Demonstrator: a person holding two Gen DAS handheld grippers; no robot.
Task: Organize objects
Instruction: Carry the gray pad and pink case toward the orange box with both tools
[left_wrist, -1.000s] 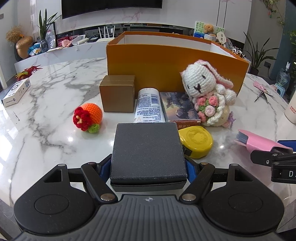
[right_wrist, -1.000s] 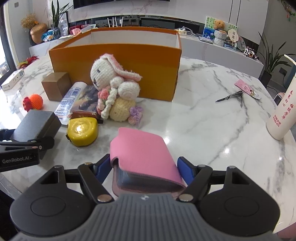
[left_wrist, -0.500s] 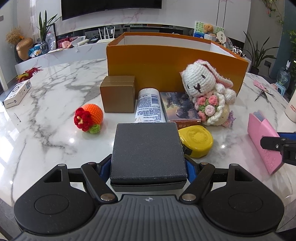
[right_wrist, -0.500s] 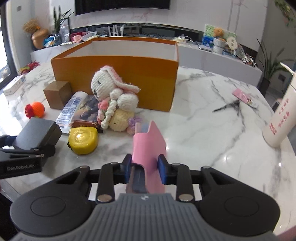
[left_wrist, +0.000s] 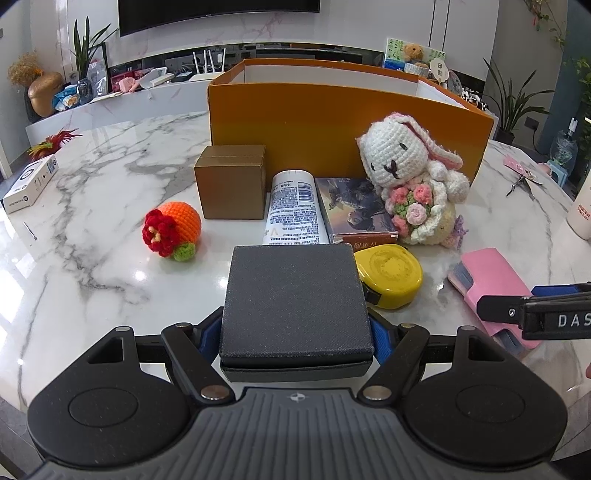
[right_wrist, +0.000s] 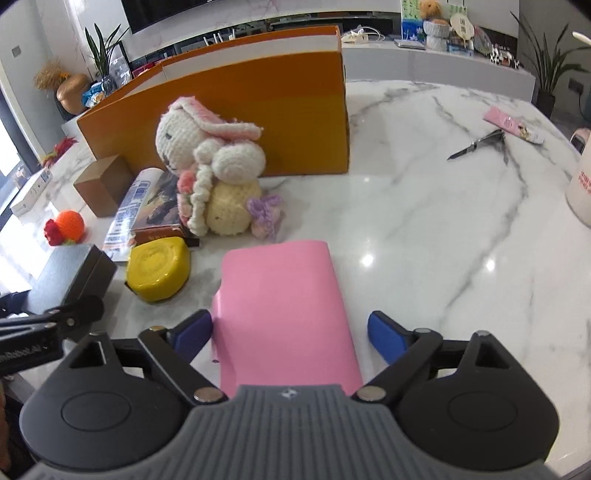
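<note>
Left wrist view first: our left gripper (left_wrist: 295, 328) pinches the black box (left_wrist: 295, 306) between its blue pads, unchanged over the last second. Beyond it, from left to right, sit the crochet orange (left_wrist: 173, 232), the brown box (left_wrist: 231, 192), the tube (left_wrist: 293, 210), the book (left_wrist: 354, 210), the yellow tape (left_wrist: 389, 275) and the bunny (left_wrist: 410, 181), all in front of the orange bin (left_wrist: 343, 122). Further right the pink wallet (left_wrist: 491, 280) now lies flat on the table (left_wrist: 92, 258); half a second ago it stood on edge in our right gripper (right_wrist: 290, 330). In the right wrist view that gripper's jaws have just been opening: the left pad (right_wrist: 194, 328) is at the wallet's edge, the right one stands clear, so nothing is squeezed. We judge the wallet has been let go beside the tape and is not yet in the bin, so it needs a fresh grip, while the black box waits in our left.
</note>
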